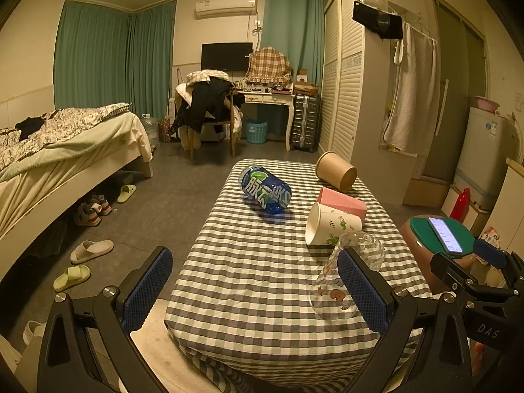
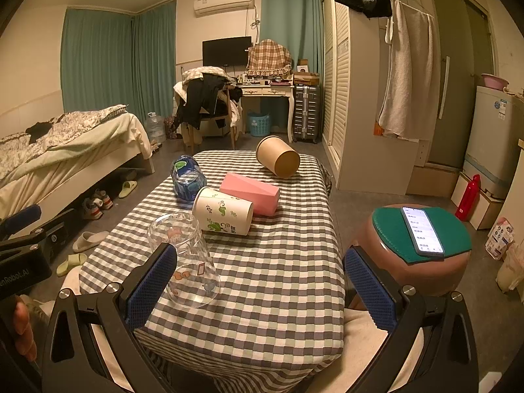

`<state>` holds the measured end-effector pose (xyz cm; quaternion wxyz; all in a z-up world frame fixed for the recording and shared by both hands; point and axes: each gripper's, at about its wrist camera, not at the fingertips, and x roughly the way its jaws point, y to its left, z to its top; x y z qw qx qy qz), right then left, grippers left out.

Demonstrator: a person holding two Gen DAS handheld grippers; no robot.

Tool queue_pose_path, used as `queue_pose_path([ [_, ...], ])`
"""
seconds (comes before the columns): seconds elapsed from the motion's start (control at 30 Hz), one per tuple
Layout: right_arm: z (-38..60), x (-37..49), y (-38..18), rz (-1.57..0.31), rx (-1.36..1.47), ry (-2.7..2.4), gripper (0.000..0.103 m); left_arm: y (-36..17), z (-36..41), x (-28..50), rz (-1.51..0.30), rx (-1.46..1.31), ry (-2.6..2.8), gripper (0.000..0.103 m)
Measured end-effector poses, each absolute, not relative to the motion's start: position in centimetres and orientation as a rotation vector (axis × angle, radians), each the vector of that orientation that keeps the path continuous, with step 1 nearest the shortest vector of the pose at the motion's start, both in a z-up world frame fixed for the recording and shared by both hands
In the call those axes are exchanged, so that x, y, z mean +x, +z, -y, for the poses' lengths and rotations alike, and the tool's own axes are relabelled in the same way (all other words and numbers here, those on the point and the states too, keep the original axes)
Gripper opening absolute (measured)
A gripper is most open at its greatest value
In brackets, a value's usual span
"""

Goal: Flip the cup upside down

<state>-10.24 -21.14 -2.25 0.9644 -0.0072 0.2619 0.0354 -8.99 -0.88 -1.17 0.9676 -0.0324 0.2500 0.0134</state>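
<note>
Clear cup (image 2: 185, 258) lies on its side at table (image 2: 278, 278) near edge. Both grippers, left (image 1: 255, 291) and right (image 2: 258, 291), spread wide, empty. Cup likely light, thin, slippery, crushable: grip mid-wall gently.

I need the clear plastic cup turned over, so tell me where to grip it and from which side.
Grip the clear plastic cup across its mid-wall, fingers on opposite sides. It lies on its side on the checked tablecloth, wide mouth toward the near edge, narrower base toward the white leaf-print paper cup. The left gripper, open, is probably closest; come from the near edge, clear of the paper cup.
</note>
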Motion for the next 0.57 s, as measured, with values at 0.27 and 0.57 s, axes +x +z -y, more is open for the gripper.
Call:
queue_pose_path([
  [0.27, 21.07, -10.22, -2.47, -0.537, -0.017, 0.073, 0.103, -1.29, 0.77, -9.0, -0.508, -0.065, 0.028, 0.103],
  [0.57, 21.06, -10.18, -2.47, -0.54, -0.017, 0.072, 0.103, -1.64, 0.68, -9.18, -0.507, -0.061, 0.023, 0.103],
])
